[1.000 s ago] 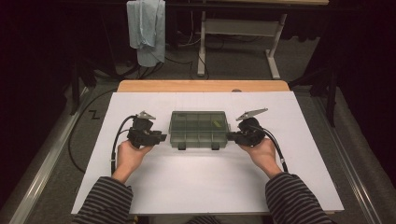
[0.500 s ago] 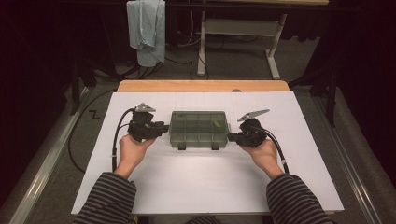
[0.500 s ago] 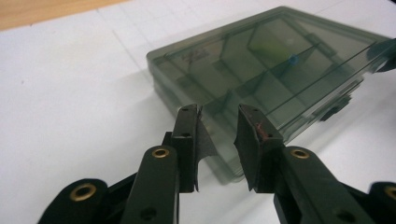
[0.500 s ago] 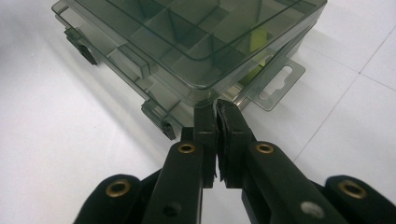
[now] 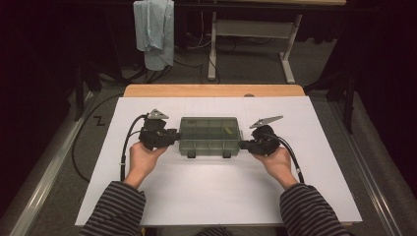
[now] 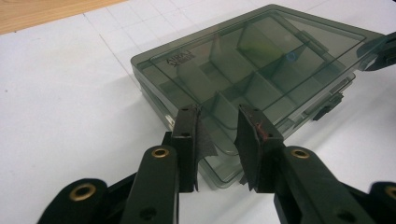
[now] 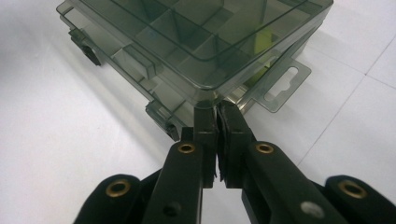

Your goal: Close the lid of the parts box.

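A smoky see-through compartment box (image 5: 210, 135) lies shut in the middle of the white sheet (image 5: 211, 196), its two latches toward the person. A small yellow-green piece (image 7: 261, 39) shows inside one compartment. My left gripper (image 5: 174, 137) is at the box's left end. In the left gripper view its jaws (image 6: 219, 135) stand apart over the near corner of the box (image 6: 261, 60), and the pads do not press on it. My right gripper (image 5: 242, 144) is at the right end, shut, its tips (image 7: 217, 116) against the corner of the box (image 7: 196, 37) beside a hang tab (image 7: 282, 86).
A wooden table edge (image 5: 211, 90) runs behind the white sheet. Farther back hang a light blue cloth (image 5: 155, 29) and stands a white desk frame (image 5: 255, 34). Black cables (image 5: 125, 147) trail from both grippers along the forearms.
The left gripper has edged slightly up and toward the box's left end. The right gripper and the box have kept still.
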`<state>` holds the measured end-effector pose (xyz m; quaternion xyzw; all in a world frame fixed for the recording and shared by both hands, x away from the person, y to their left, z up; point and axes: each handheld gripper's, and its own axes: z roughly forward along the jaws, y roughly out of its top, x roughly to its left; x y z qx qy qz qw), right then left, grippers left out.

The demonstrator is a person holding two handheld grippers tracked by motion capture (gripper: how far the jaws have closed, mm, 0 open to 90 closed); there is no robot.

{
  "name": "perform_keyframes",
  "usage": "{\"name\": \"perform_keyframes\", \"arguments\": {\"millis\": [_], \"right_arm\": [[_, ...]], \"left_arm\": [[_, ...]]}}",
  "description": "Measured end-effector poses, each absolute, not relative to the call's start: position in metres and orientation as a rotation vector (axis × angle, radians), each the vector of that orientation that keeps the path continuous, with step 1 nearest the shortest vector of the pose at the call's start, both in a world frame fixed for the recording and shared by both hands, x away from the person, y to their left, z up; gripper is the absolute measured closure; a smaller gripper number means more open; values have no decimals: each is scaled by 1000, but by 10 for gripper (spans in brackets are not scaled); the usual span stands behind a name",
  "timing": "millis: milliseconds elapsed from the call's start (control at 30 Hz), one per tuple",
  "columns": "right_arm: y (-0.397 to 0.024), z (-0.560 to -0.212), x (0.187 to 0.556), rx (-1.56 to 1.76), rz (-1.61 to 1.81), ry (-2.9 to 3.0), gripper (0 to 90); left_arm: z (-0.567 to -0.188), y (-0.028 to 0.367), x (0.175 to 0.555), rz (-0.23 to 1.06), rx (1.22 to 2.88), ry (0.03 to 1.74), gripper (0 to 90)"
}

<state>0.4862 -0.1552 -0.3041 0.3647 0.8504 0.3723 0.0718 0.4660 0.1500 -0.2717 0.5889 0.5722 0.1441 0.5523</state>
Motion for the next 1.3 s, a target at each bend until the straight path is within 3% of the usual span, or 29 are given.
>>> {"name": "perform_keyframes", "arguments": {"millis": [1300], "right_arm": [[-162,-291,486,1102,1160,2480,900]], "left_arm": [[-291,143,467,319,1440,1363,697]]}}
